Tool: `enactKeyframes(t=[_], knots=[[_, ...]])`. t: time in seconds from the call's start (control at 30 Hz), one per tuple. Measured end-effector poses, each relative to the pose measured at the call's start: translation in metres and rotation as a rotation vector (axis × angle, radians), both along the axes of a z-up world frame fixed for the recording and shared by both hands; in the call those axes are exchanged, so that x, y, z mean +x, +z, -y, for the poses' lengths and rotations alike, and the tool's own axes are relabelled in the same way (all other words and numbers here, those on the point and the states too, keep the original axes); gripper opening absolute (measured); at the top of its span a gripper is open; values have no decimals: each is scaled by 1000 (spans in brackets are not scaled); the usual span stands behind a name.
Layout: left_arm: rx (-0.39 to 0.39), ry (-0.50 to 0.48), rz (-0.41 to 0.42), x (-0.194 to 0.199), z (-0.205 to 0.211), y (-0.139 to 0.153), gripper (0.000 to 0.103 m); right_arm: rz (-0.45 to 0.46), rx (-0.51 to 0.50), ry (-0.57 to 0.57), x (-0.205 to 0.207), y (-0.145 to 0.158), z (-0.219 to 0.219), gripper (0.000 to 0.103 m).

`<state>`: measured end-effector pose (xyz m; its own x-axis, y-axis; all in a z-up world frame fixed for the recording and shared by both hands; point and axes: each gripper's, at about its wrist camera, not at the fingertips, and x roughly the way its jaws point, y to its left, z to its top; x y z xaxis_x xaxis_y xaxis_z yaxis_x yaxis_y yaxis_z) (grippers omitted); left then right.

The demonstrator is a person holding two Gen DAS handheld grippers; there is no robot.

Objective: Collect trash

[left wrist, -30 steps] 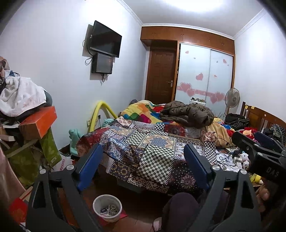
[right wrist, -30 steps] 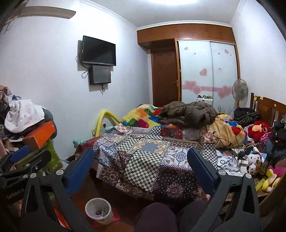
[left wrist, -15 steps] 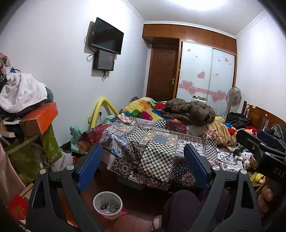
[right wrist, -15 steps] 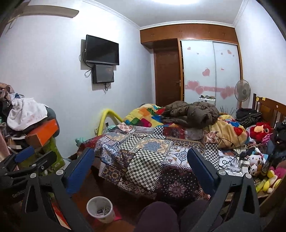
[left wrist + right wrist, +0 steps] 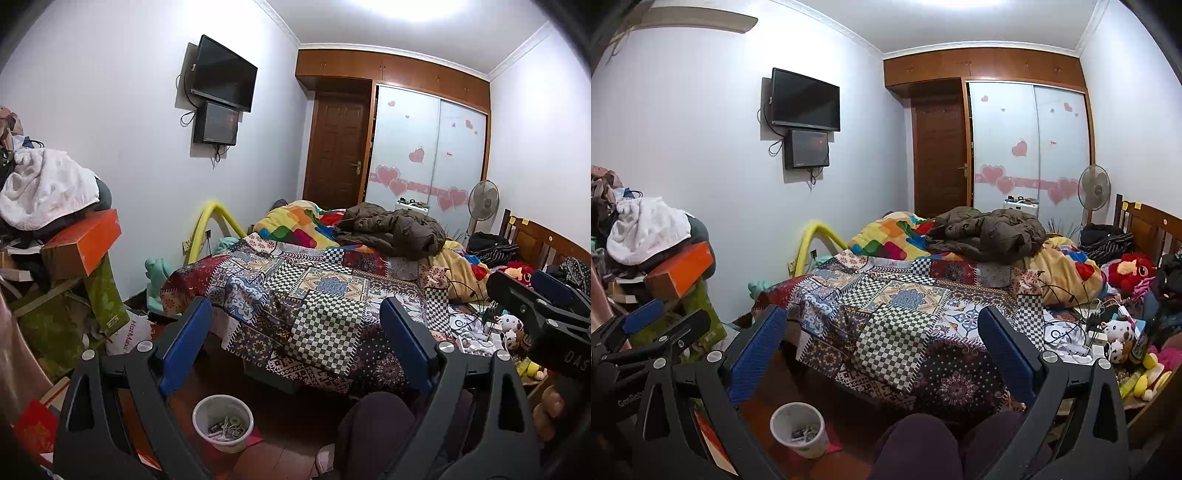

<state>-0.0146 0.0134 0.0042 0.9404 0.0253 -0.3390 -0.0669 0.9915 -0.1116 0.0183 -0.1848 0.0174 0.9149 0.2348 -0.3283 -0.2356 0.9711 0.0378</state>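
White trash bin (image 5: 223,422) sits on the floor just off the bed's (image 5: 314,295) near corner, scraps inside. Left tongs (image 5: 295,343) spread wide, nothing between them; right tongs (image 5: 882,350) likewise apart and empty, both aimed over the bed

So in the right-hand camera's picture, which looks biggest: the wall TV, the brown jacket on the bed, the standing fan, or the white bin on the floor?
As they appear in this view:
1. Brown jacket
2. Wall TV
3. White bin, though it sits nearest the camera
4. Standing fan
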Motion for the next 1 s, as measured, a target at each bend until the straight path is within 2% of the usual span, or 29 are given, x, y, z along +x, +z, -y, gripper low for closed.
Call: enactKeyframes(t=[0.67, 0.8, 1.0], knots=[[1, 8, -4, -2, 4, -3, 92, 2, -10, 14, 0, 0, 1, 103], [-2, 22, 2, -2, 5, -3, 101, 2, -10, 14, 0, 0, 0, 103], [-3, 27, 3, -3, 9, -5, 101, 1, -11, 14, 0, 0, 0, 103]])
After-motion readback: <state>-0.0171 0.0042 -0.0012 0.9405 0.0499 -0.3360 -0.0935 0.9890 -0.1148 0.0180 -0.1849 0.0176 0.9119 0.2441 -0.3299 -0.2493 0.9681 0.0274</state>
